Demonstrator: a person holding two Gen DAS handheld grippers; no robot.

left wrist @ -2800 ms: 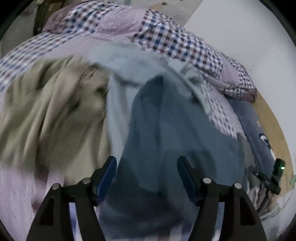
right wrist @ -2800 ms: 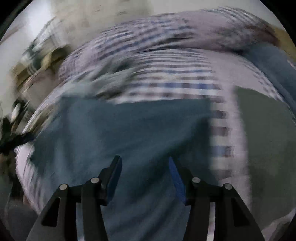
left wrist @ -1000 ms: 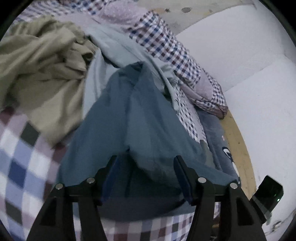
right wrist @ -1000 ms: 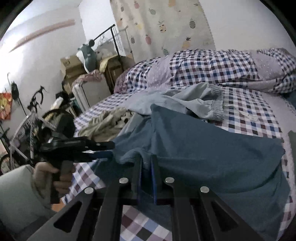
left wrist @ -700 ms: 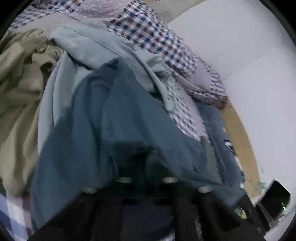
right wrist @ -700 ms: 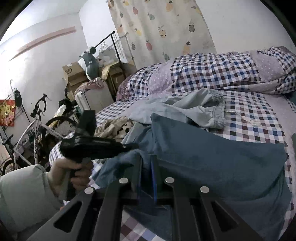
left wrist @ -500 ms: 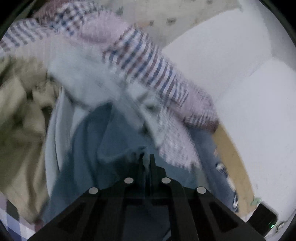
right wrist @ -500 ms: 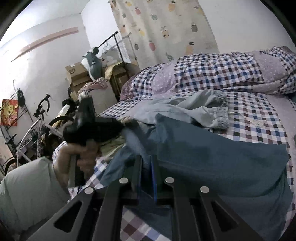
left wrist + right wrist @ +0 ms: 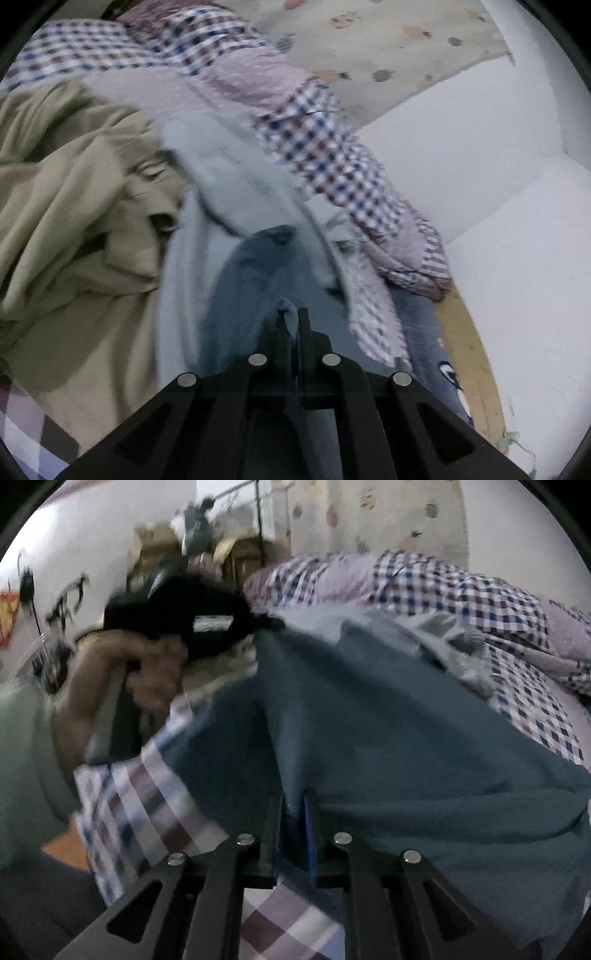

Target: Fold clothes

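The left gripper (image 9: 291,321) is clamped on an edge of the blue garment (image 9: 406,738), raised above the bed (image 9: 535,716). The right gripper (image 9: 295,812) pinches another edge, so the cloth hangs stretched between them, likely to straighten it for folding.

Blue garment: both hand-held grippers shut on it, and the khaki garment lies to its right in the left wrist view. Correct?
Not quite. Both the left hand-held gripper and the right hand-held gripper are shut on the blue garment, but in the left wrist view the khaki garment lies to its left, not its right.
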